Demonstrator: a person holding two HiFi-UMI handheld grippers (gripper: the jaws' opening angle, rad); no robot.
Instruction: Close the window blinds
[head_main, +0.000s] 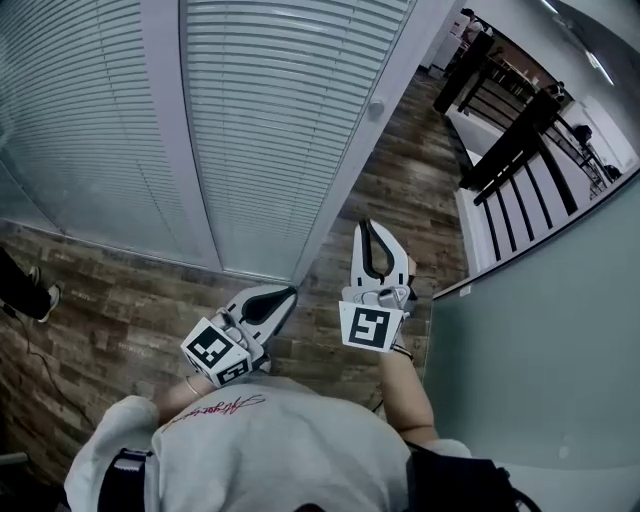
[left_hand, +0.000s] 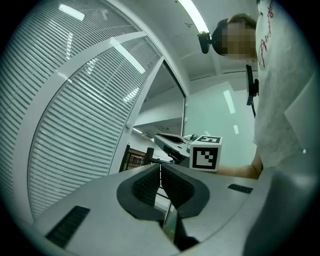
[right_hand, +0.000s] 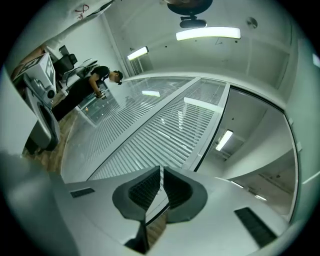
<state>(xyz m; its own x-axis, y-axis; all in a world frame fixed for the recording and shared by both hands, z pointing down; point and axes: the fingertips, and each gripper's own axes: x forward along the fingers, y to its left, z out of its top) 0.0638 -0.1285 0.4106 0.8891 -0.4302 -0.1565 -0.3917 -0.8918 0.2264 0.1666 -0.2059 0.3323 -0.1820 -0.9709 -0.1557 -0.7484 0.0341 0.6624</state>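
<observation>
The right gripper (right_hand: 161, 174) is showing its ribbed pads drawn together, with only a hairline slit between them and nothing caught in it. The left gripper (left_hand: 160, 171) is doing the same, its jaws meeting on empty air. Both are hovering low in front of the person's chest, side by side without touching, tips pointing toward the foot of the glazing.

The window blinds (head_main: 270, 120) are hanging just beyond the tips, in two panels split by a white mullion (head_main: 165, 120). Thin gaps are showing between the slats. A small round knob (head_main: 376, 108) is sitting on the white frame post (head_main: 340, 190) at the panel's right edge, well above both grippers. It is probably the slat control, though that is a judgement; no cord or wand is showing.

The right gripper is standing nearer that post, so it looks the better choice. It would need to open first, rise squarely to the knob, close firmly around it, then move it slowly while watching the slats.
</observation>
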